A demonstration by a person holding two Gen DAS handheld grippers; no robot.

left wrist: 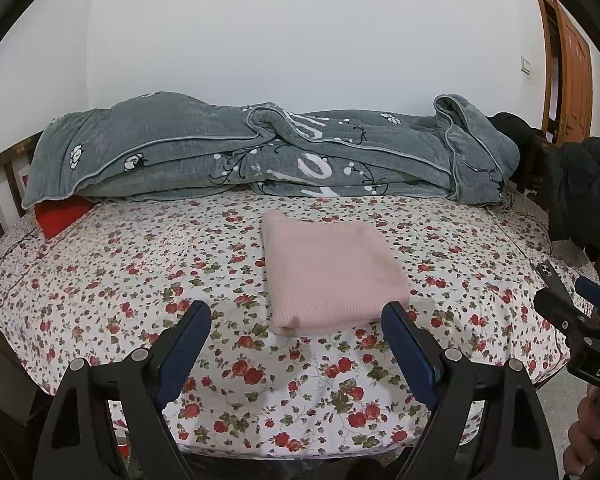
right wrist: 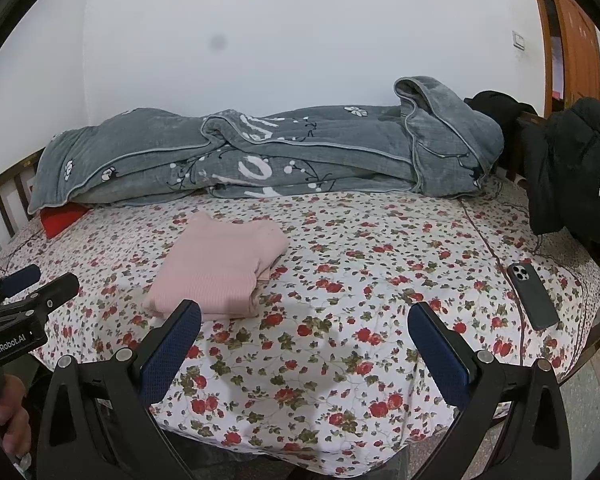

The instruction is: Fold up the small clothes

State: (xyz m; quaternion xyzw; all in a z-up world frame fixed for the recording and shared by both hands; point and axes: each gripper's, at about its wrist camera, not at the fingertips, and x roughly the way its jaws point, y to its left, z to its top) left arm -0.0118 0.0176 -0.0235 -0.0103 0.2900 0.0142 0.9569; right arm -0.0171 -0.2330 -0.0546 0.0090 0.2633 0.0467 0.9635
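Pink garment (left wrist: 332, 276), folded into a neat rectangle, lies flat on the floral bedsheet (left wrist: 140, 272) in the middle of the left wrist frame, and left of centre in the right wrist frame (right wrist: 220, 268). At the bottom of the left wrist view, the left gripper (left wrist: 296, 320) has its blue-padded fingers spread wide with nothing between them, its tips just short of the garment's near edge. The right gripper (right wrist: 304, 324) is likewise spread wide and empty at the bottom of its own view, over bare sheet to the right of the garment. Across the upper middle a grey quilt (right wrist: 260, 156) is bunched against the wall. A dark phone (right wrist: 534, 296) lies at the right edge of the sheet, below a black jacket (right wrist: 580, 168).
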